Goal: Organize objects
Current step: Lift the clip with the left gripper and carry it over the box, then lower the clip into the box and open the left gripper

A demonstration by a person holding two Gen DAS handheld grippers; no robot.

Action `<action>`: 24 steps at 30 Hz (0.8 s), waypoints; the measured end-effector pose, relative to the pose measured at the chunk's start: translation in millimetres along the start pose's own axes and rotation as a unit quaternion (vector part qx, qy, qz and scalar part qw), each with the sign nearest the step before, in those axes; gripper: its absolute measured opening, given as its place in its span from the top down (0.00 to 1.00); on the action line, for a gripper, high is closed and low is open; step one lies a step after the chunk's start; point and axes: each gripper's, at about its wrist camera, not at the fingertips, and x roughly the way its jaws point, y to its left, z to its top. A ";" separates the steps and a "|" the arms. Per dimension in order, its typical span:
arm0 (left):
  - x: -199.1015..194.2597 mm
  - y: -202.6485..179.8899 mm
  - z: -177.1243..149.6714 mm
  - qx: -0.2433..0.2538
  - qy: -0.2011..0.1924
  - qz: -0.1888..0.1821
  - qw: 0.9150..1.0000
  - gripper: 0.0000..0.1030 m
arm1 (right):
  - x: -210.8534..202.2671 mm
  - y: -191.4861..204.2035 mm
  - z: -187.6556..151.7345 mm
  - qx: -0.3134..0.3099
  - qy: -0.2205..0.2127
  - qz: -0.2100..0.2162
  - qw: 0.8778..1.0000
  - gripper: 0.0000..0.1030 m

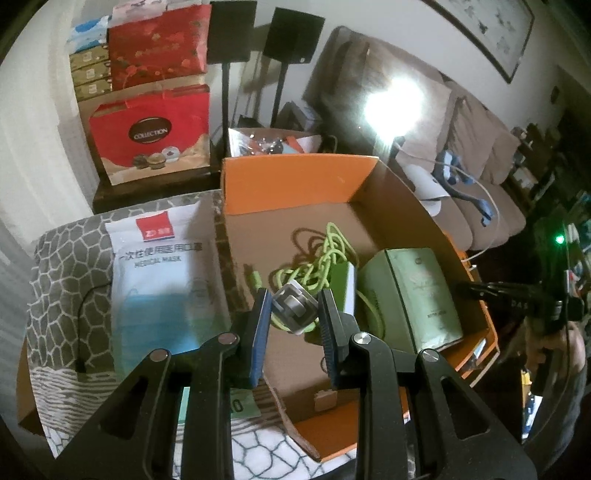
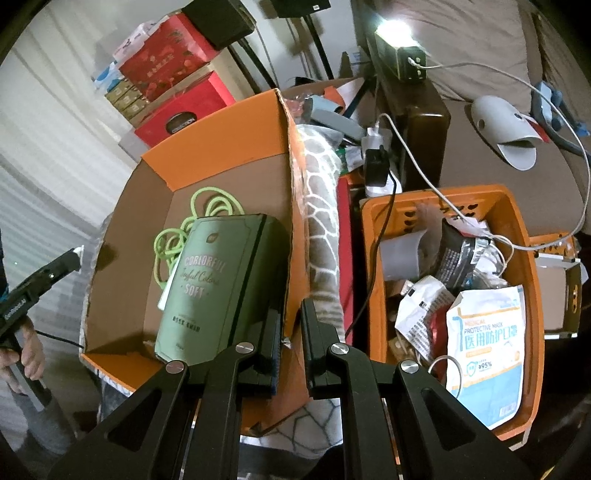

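Pinching a small grey metal block [image 1: 293, 308] between blue pads, left tool [image 1: 293, 314] hanging above the open cardboard box [image 1: 258, 236], near its front half. Block boxy, brushed silver with stepped faces, tilted on a corner; no clear long axis, one flat face turned up toward the lens. Right tool [image 2: 290, 334] pressed near together, clamping the near orange-edged wall of the same box from above.

Below both, a surface draped in grey cloth [image 1: 66, 266] with a white cracked-stone print. On that cloth, left of the box, a flat pack of medical masks [image 1: 166, 280], blue showing through its window. Inside the box: a sage-green carton [image 2: 214, 284] lying flat, long axis running from the near wall toward the far one, and a tangle of lime-green cord [image 2: 207, 210] behind it toward the far corner. Right of the box, an orange plastic basket [image 2: 532, 266] crammed with packets, another mask pack on top.

Farther off: a brown sofa [image 1: 476, 147] with a white cable across it, red gift bags [image 1: 151, 136] stacked against the wall, two black speakers on stands [image 1: 288, 35], a bright lamp glare.
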 end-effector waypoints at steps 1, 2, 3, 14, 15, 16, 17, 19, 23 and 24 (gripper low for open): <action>1.5 -1.4 0.0 0.000 0.001 -0.001 1.000 0.77 | 0.1 -0.4 -0.2 0.000 0.000 0.002 1.000 0.91; 3.4 -2.6 0.1 0.000 0.003 -0.003 1.000 0.77 | 0.0 -1.4 0.0 0.000 0.000 0.003 1.000 0.91; 5.9 -4.1 0.0 0.001 0.005 -0.006 1.000 0.77 | 0.4 -0.8 -0.4 0.000 0.000 0.004 1.000 0.91; 36.3 -24.1 -9.8 0.023 0.043 -0.004 0.999 0.77 | 0.1 0.0 -0.8 0.001 -0.004 0.009 1.000 0.91; 38.9 -25.6 -11.0 0.025 0.046 -0.003 0.999 0.77 | 0.0 -0.1 -1.1 0.001 -0.004 0.010 1.000 0.91; 40.8 -26.9 -12.0 0.026 0.049 -0.001 0.998 0.77 | -0.1 -0.6 -1.2 0.002 -0.004 0.011 1.000 0.91; 42.7 -28.2 -13.5 0.029 0.052 0.002 0.998 0.77 | 0.0 -1.3 -0.9 0.003 -0.004 0.013 1.000 0.91; 45.1 -30.5 -15.8 0.033 0.056 0.009 0.998 0.77 | 0.0 -2.7 -0.9 0.006 -0.004 0.017 1.000 0.91; 46.9 -29.6 -17.6 0.034 0.061 0.014 0.997 0.77 | -0.1 -3.9 -0.2 0.007 -0.003 0.019 1.000 0.91; 46.8 -29.0 -18.1 0.034 0.062 0.017 0.997 0.77 | -0.1 -4.2 -0.4 0.006 -0.003 0.018 1.000 0.91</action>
